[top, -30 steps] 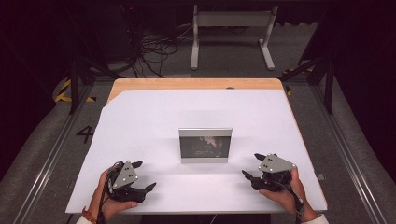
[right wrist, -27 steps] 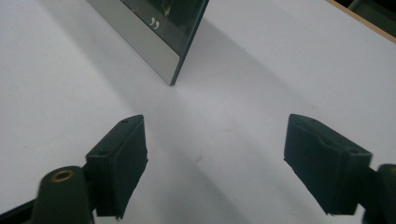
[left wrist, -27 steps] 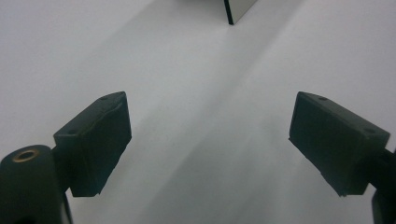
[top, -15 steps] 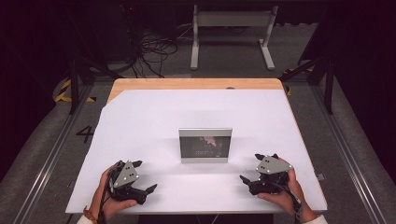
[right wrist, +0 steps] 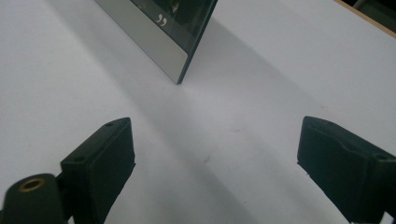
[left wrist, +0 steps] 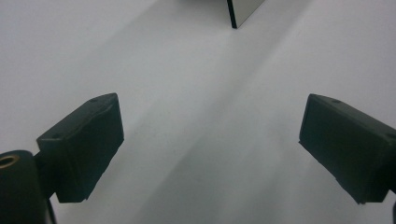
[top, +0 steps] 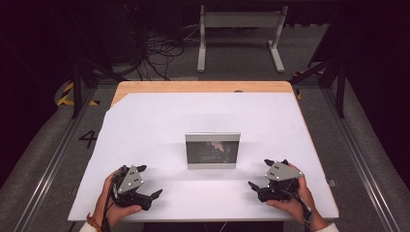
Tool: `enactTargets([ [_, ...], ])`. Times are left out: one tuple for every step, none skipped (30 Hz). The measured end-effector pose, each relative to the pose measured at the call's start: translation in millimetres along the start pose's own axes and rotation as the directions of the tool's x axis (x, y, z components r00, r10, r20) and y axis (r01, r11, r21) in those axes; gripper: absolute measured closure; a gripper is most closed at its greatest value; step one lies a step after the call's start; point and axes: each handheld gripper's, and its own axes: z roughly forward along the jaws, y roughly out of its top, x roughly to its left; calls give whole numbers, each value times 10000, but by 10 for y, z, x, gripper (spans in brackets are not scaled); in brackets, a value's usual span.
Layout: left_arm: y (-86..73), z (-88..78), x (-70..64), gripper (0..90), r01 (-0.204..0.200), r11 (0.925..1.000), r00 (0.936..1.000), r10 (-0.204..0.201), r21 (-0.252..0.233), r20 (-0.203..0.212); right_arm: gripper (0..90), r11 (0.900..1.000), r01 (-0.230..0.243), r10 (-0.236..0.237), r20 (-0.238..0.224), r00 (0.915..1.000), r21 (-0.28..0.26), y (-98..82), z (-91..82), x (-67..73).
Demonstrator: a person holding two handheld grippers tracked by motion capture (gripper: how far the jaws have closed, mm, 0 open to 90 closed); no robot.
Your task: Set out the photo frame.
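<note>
Standing between both claws — the picture frame (top: 212, 150) — untouched.

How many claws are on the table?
2. The left claw rests near the table's front left corner, the right claw near the front right, each in a hand. Both are open, with the standing picture frame between them, untouched.

Your white sheet (top: 159, 125) covers the table, leaving a strip of bare wood (top: 193, 87) along the 12 o'clock edge. Beyond it at 12 o'clock stands a white metal stand (top: 239, 14), with tangled cables (top: 159, 48) at 11. At 9 o'clock the floor bears a painted 4 (top: 88, 138), and at 10 there is yellow-black tape (top: 65, 99).
</note>
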Motion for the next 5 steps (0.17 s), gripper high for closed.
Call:
enactTargets([
  [3,2,-1,72,-4,10000,10000,4,-2,-23,116,10000,-27,27,-4,10000,-55,-1,-6,-3],
  [6,4,1,72,-12,10000,10000,12,-5,-20,116,9999,-53,53,-25,10000,-86,-2,-11,-4],
  [8,9,4,72,-3,10000,10000,3,-8,-2,116,9999,-52,52,-6,10000,-87,-2,-15,-3],
  [9,14,6,72,-2,10000,10000,2,12,-14,116,9999,-76,76,5,10000,-118,-4,-20,-3],
  [11,18,8,72,6,10000,10000,-6,59,-36,116,9998,-122,122,-33,9999,-163,-6,-25,-4],
])
